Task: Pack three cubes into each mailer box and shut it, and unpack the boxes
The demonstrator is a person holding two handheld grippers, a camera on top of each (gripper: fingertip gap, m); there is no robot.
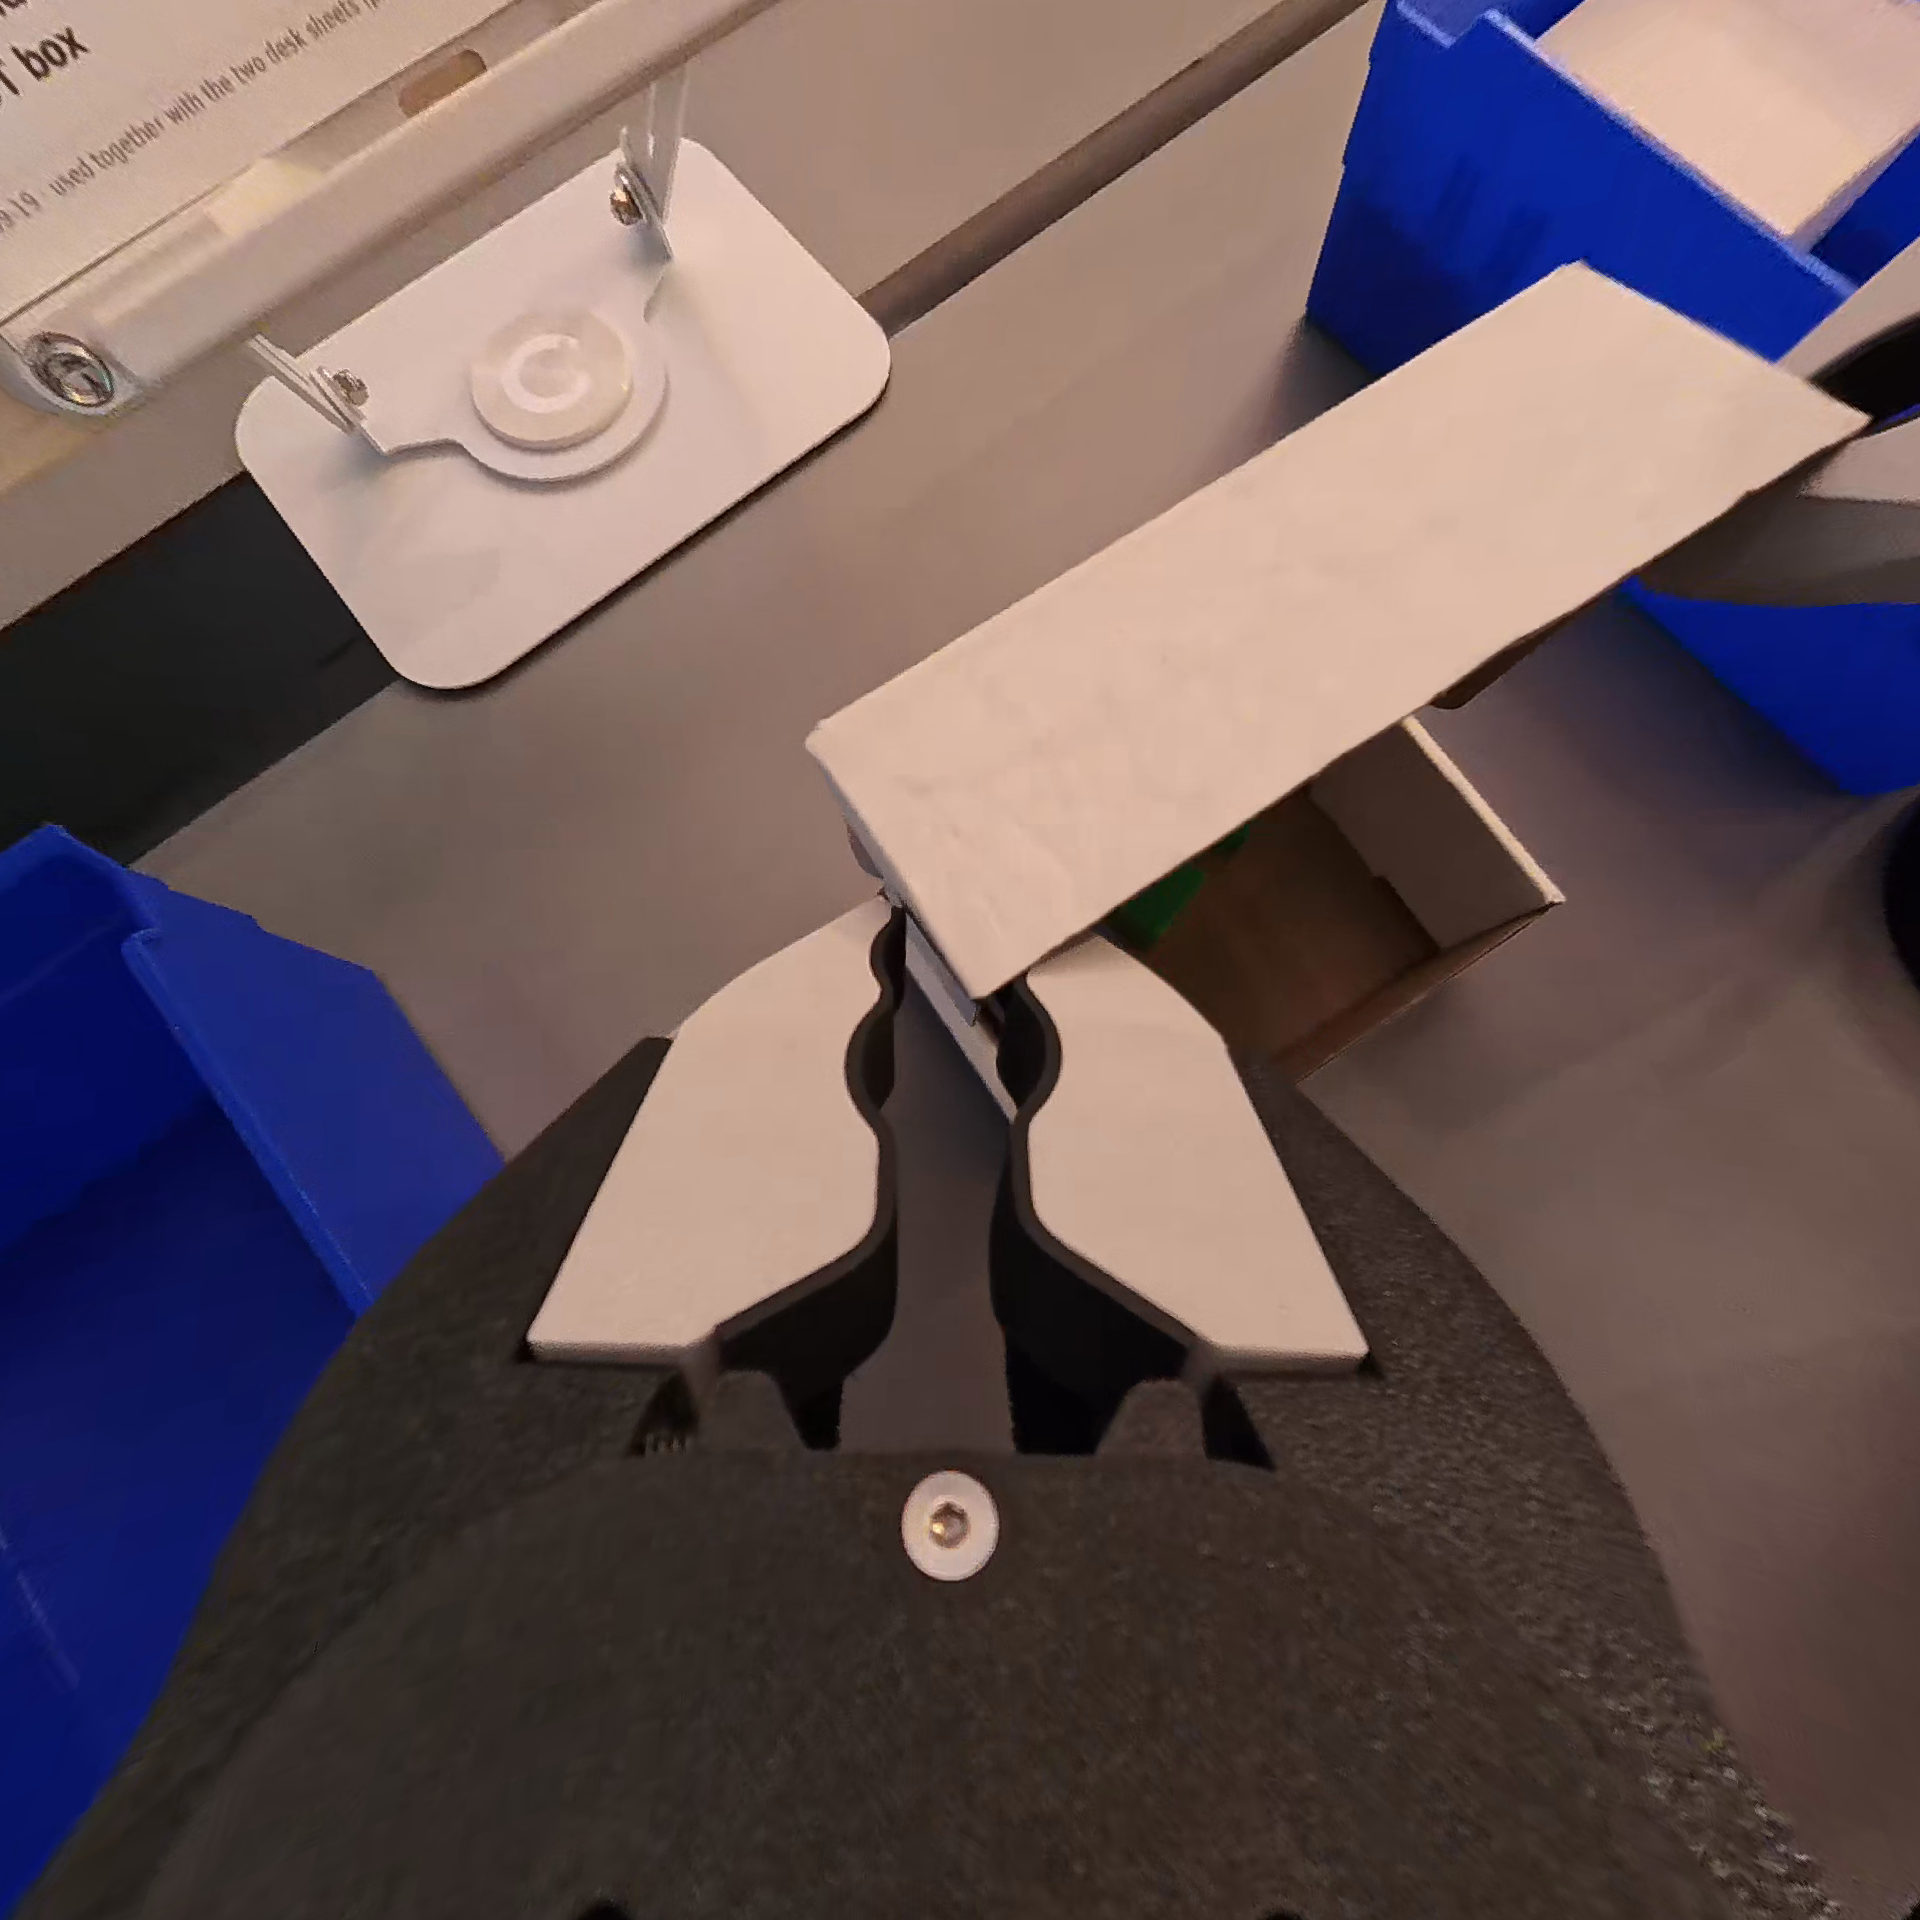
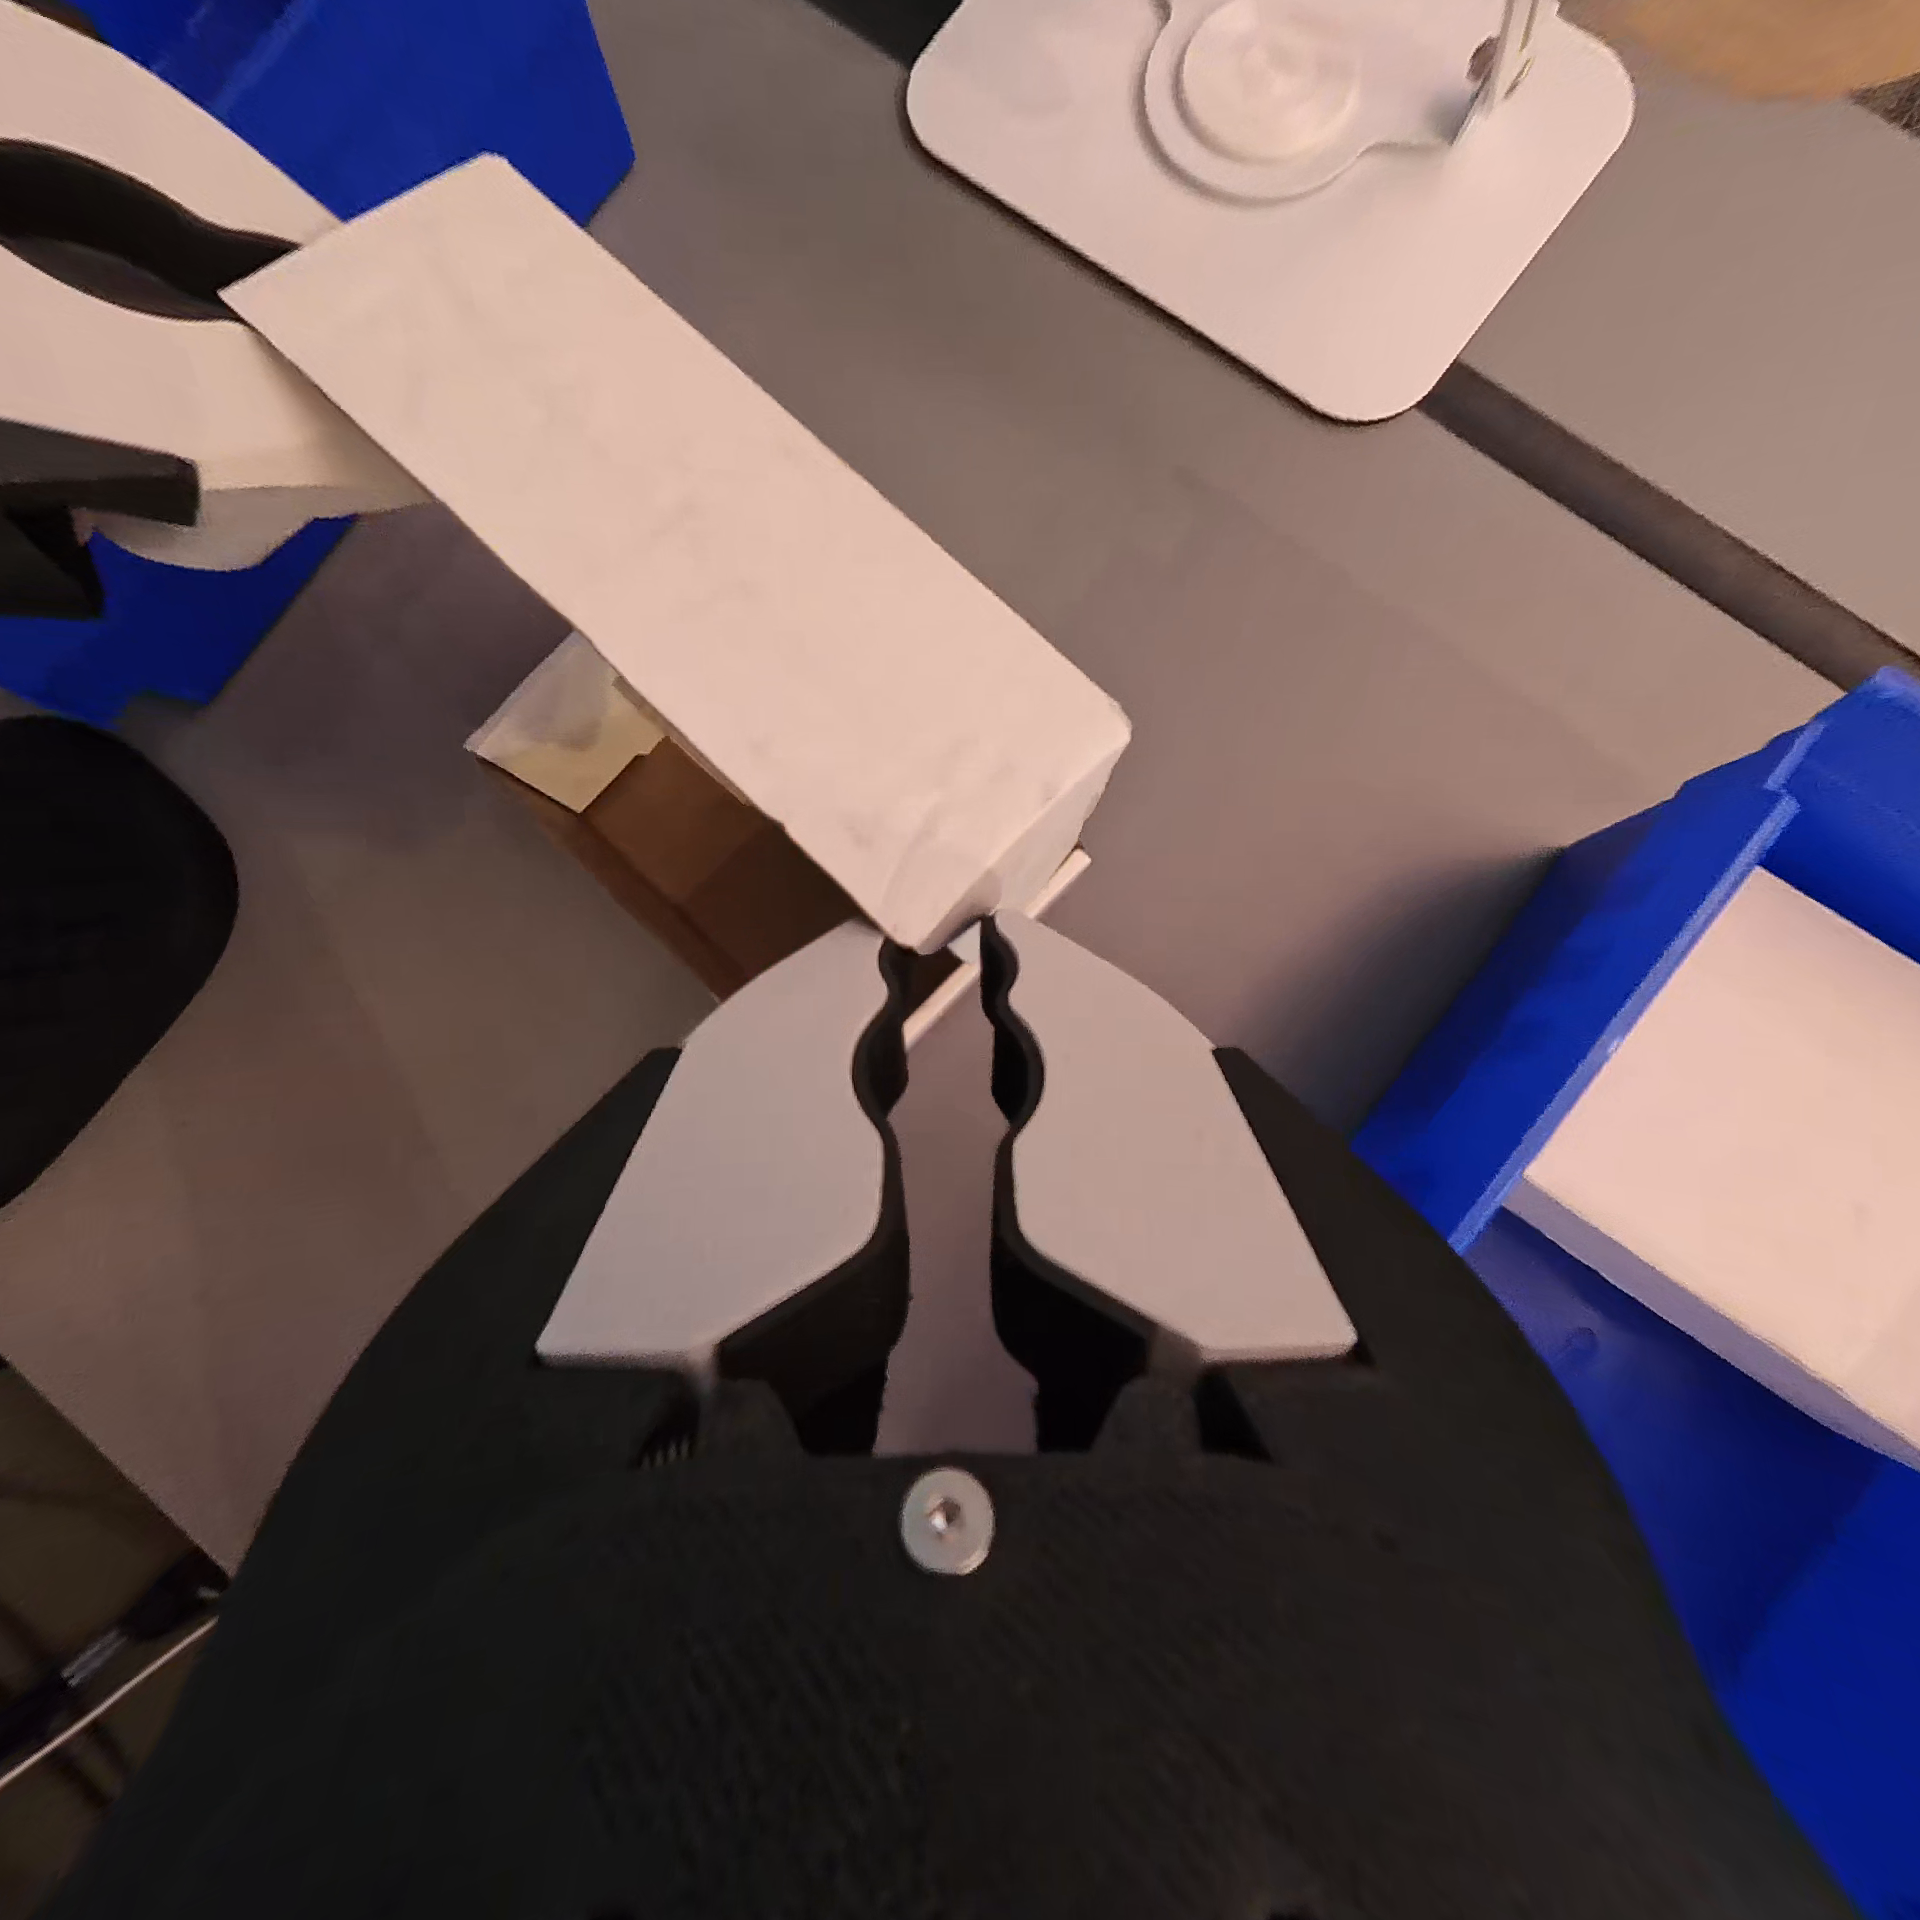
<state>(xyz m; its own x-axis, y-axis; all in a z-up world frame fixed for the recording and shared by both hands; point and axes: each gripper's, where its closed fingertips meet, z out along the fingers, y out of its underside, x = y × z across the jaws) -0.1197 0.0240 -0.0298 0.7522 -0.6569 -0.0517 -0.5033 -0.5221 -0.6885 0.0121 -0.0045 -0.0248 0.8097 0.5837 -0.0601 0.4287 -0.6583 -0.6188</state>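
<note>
A white mailer box stands on the grey table with its lid raised at a slant. The brown inside shows under the lid, with a green cube partly in view. My left gripper is shut on the near end of the lid, at its corner flap. My right gripper is shut on the opposite end corner of the lid. Each gripper also shows at the far end of the lid in the other view: the right one and the left one. The rest of the box contents are hidden.
A blue bin stands at the left. Another blue bin at the back right holds a white box, also seen in the right wrist view. A white stand base sits behind the box. About 15 cm separates my left fingertips from my right.
</note>
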